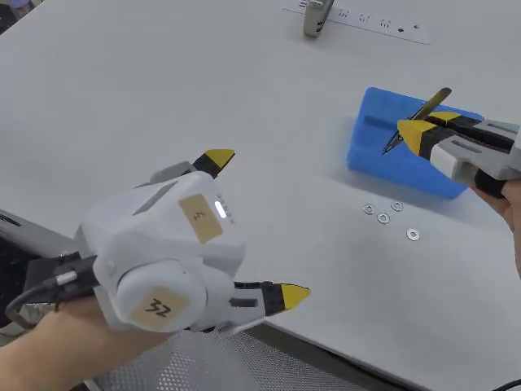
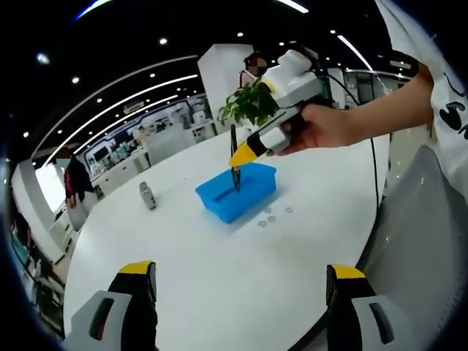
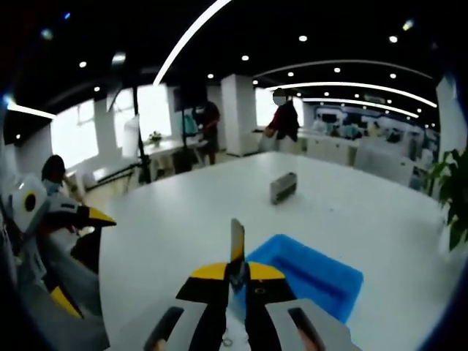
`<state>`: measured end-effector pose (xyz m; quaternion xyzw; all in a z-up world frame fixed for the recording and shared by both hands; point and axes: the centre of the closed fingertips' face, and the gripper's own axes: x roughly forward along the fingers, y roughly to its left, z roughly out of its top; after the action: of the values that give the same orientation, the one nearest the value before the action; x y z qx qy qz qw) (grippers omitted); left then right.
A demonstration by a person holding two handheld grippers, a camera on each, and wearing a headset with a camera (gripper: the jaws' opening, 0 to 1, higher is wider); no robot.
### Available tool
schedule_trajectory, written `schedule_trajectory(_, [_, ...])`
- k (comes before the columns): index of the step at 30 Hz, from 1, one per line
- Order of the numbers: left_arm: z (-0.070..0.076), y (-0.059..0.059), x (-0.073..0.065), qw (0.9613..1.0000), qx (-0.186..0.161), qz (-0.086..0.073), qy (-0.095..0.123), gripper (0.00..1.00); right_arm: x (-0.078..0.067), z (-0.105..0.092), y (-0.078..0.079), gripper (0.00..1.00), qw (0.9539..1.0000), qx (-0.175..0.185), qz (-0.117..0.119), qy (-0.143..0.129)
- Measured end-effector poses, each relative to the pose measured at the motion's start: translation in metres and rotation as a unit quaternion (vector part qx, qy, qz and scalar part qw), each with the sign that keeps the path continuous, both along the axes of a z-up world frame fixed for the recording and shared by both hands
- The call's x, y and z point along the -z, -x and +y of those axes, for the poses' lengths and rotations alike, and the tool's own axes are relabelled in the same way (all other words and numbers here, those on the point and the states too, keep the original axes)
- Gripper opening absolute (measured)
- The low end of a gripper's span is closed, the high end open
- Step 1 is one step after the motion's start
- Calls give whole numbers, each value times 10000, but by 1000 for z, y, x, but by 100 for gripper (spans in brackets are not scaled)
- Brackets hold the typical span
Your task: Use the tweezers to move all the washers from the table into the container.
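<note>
Here we see the right gripper (image 1: 415, 134) raised over the far right of the white desk (image 1: 163, 81), its yellow-tipped jaws pressed together on a pair of tweezers (image 1: 423, 110). The tweezers slant down and to the left from the jaws. Their dark points hang over the near-left part of the blue container (image 1: 383, 167). In the left gripper view the tweezers point almost straight down into the container's open top. We cannot tell whether the points touch its floor, or whether anything is caught between them. The container sits flat on the desk.

Four washers (image 1: 383, 218) lie on the desk just beside the container's near wall. Three of them form a loose cluster and the fourth lies a little further to the right. All four lie flat and apart from one another.

The left gripper (image 1: 256, 224) is held low at the near edge of the desk, well apart from the container and the washers. Its jaws are spread wide with nothing between them. In its own view the two black, yellow-capped jaws rise on either side of bare desk.

At the far side of the desk a small grey metal block (image 1: 316, 18) stands upright, next to a white power strip (image 1: 366, 20).
</note>
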<state>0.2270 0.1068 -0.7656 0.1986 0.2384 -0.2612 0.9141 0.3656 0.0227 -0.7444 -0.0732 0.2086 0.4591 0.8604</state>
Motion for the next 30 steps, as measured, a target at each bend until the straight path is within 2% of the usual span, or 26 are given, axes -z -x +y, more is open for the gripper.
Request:
schedule_trajectory(7, [0, 0, 1, 10000, -10, 28, 2, 99, 15, -4, 16, 4, 9996, 37, 264, 17])
schedule_trajectory(15, [0, 0, 2, 9999, -26, 92, 58, 99, 41, -4, 30, 4, 9986, -38, 420, 318])
schedule_trajectory(26, [0, 1, 2, 9999, -13, 100, 33, 99, 52, -1, 27, 4, 9980, -82, 427, 460])
schedule_trajectory(30, [0, 1, 2, 10000, 5, 91, -9, 99, 60, -2, 26, 4, 9975, -33, 571, 412])
